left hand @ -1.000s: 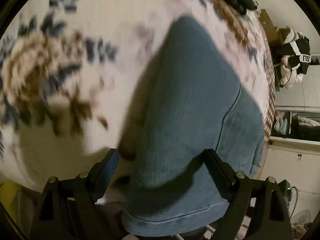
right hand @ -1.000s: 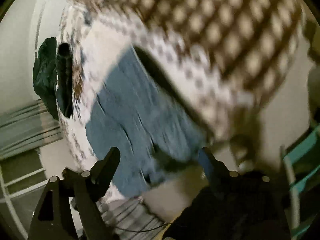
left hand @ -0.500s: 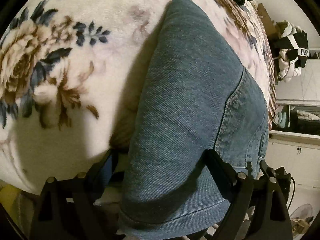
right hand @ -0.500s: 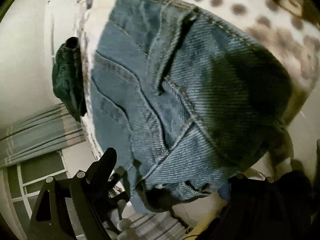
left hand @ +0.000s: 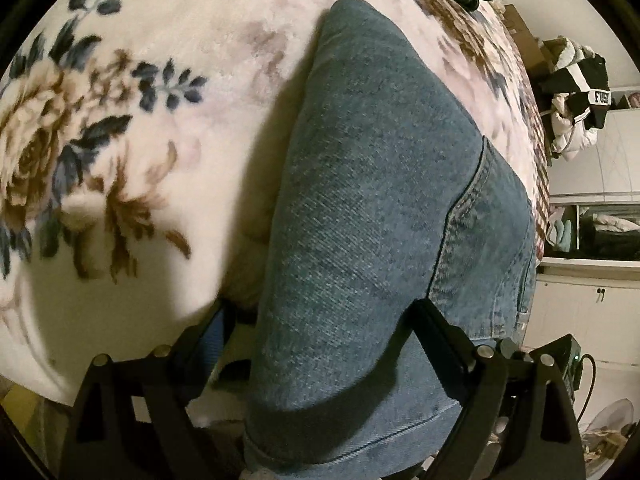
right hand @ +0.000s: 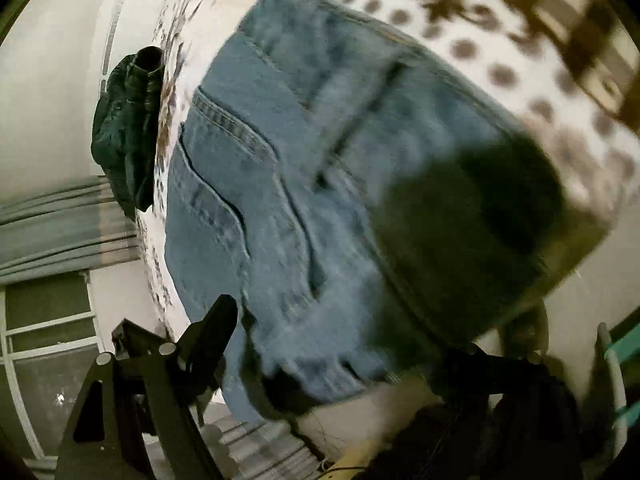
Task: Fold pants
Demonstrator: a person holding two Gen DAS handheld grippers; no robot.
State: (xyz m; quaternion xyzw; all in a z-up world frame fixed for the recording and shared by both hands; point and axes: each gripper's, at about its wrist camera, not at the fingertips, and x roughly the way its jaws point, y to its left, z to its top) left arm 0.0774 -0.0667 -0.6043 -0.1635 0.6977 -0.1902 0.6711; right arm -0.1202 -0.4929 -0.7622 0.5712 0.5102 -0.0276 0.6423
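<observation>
On the floral blanket (left hand: 168, 40), jeans (left hand: 380, 200) now fill both views; left gripper (left hand: 320, 320) opening, right gripper (right hand: 340, 344) closing.

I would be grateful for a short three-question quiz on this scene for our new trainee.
1. True or false: the jeans lie on a floral blanket.
2. What sits at the blanket's far edge, beyond the jeans? A) a dark green garment B) a red pillow C) an open book
3. Fill in: in the left wrist view, the part of the jeans nearest the camera is a leg ____.

Key: 1 true; 2 A; 3 hem.
</observation>
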